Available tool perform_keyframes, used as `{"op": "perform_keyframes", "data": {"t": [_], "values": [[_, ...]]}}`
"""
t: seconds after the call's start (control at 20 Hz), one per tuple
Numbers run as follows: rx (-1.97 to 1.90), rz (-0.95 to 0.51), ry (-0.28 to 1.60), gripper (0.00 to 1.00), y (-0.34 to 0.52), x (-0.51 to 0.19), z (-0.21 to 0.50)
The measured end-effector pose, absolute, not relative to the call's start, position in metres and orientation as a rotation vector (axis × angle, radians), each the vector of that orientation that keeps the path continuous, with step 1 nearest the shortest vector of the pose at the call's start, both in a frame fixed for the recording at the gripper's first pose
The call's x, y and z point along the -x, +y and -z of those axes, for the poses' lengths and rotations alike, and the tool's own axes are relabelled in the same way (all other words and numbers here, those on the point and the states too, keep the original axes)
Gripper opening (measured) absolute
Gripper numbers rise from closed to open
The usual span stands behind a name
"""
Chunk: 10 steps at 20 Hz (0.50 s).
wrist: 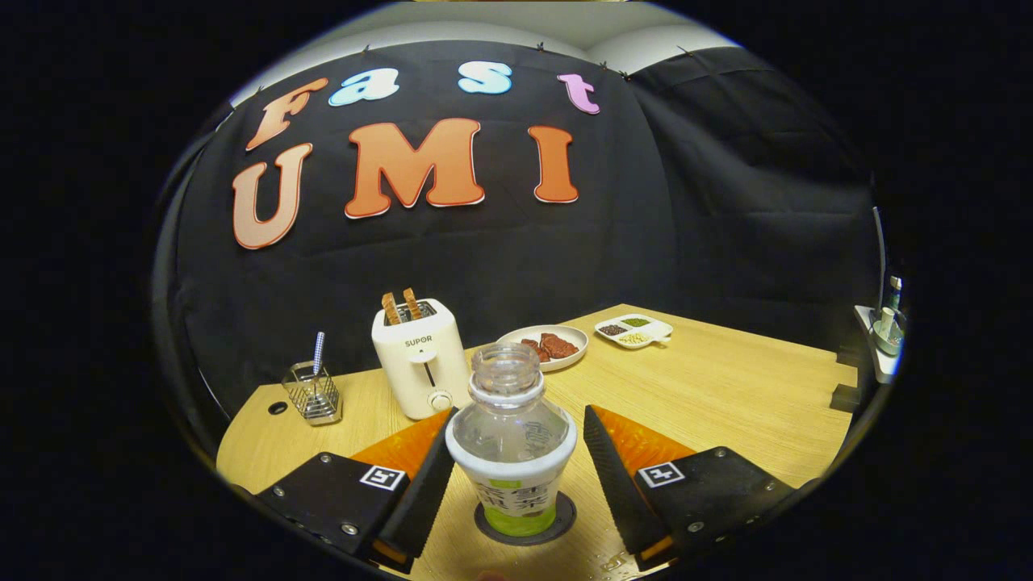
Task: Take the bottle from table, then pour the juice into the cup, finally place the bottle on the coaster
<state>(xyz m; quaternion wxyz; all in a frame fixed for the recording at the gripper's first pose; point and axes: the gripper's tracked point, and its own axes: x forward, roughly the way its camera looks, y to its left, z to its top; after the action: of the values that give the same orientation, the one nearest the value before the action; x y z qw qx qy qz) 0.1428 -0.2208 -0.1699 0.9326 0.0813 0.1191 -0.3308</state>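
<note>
The gripper (516, 452) is level and pointed forward over the wooden table (726, 387), its fingers spread apart low in the frame; the left finger lies close against the bottle's side, the right finger stands clear of it. The bottle (512, 440), uncapped and upright, stands between the fingers on the dark round coaster (524, 528) at lower centre. Beyond it, at mid-frame, stand a toaster (421, 355), a plate of food (545, 345), a divided dish (633, 329) and a wire holder (313, 393).

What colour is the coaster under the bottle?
Dark grey to black, a round coaster beneath the bottle; gripper view shows it.
</note>
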Motion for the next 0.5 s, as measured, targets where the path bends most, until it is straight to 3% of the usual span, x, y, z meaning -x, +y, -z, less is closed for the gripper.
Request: {"op": "perform_keyframes", "data": {"t": [0.5], "values": [[-0.091,0.623,0.176,0.9,-0.185,-0.115,0.09]]}}
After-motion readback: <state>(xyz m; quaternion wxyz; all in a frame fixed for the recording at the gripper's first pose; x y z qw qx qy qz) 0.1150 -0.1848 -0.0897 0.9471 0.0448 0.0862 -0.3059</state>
